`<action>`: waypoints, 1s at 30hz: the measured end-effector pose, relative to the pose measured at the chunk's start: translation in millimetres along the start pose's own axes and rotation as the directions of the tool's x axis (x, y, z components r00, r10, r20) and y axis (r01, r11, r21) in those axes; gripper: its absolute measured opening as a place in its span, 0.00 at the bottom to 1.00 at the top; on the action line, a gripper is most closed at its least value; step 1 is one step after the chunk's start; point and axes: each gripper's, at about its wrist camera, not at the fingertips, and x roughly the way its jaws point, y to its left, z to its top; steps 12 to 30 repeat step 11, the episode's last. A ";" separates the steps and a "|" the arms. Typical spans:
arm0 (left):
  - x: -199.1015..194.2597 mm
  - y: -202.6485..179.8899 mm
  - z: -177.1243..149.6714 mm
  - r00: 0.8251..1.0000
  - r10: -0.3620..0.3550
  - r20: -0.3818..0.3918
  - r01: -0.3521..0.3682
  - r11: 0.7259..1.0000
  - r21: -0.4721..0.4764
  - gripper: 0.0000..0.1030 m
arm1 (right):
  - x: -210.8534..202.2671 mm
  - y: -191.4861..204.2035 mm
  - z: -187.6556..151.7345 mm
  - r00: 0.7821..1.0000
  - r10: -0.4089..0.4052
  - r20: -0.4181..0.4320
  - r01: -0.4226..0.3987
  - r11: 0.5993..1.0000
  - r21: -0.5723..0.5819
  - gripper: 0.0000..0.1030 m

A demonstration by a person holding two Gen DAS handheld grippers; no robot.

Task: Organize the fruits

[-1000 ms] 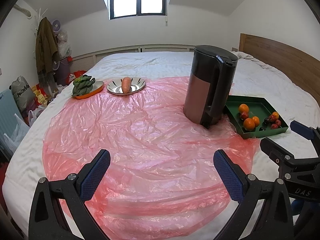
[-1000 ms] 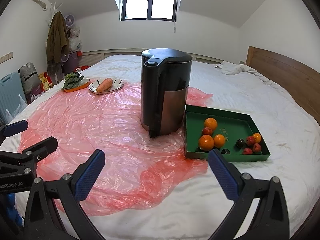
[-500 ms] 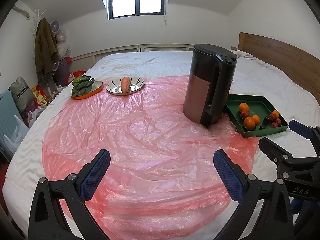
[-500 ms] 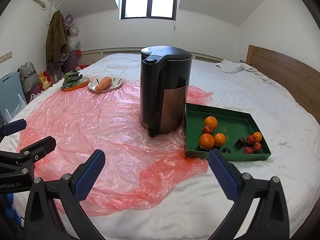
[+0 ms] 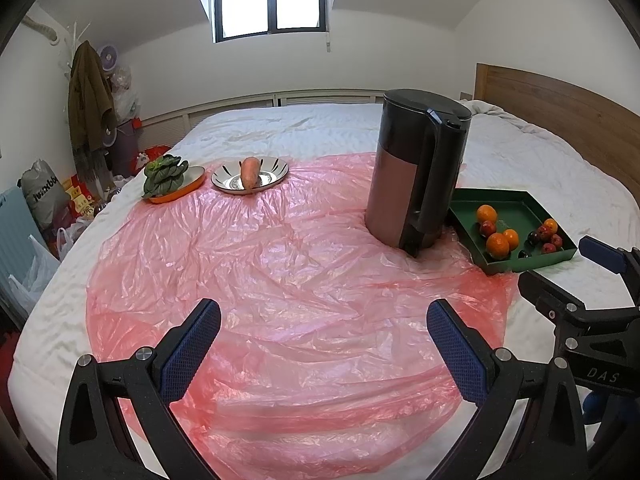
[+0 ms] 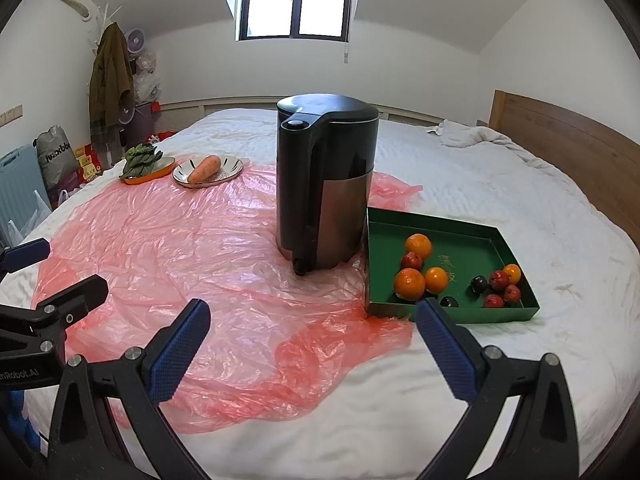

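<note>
Both tongs released, jaws spread wide, nothing between them. Left tongs (image 5: 323, 334) hover over the pink plastic sheet (image 5: 280, 280) on the bed (image 6: 500, 200); right tongs (image 6: 312, 334) hover at the sheet's near edge, just short of the green tray (image 6: 460, 236).

Tray sits flat on the bed, just right of the kettle (image 6: 326, 184), its near-left corner on the sheet. Long axis runs left-right in the right wrist view. Fruit in the tray in two clusters: oranges (image 6: 409, 283) and a red fruit toward the left, small red and dark fruits (image 6: 498, 280) at the right end.

Carrot (image 6: 204, 169) lies on a metal plate (image 6: 228, 172), tip pointing toward the near left. Greens (image 6: 140, 159) on an orange dish beside it.
</note>
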 end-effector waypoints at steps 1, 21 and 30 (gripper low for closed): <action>0.0 -0.1 0.0 1.000 -0.001 0.000 0.001 1.000 0.001 0.99 | -0.1 0.2 0.0 1.000 0.001 -0.001 -0.001 1.000 -0.001 1.00; -1.4 1.8 -1.2 1.000 0.009 0.002 -0.009 1.000 0.000 0.99 | 0.1 -1.5 -0.4 1.000 0.000 0.000 0.000 1.000 0.001 1.00; -1.4 1.8 -1.2 1.000 0.009 0.002 -0.009 1.000 0.000 0.99 | 0.1 -1.5 -0.4 1.000 0.000 0.000 0.000 1.000 0.001 1.00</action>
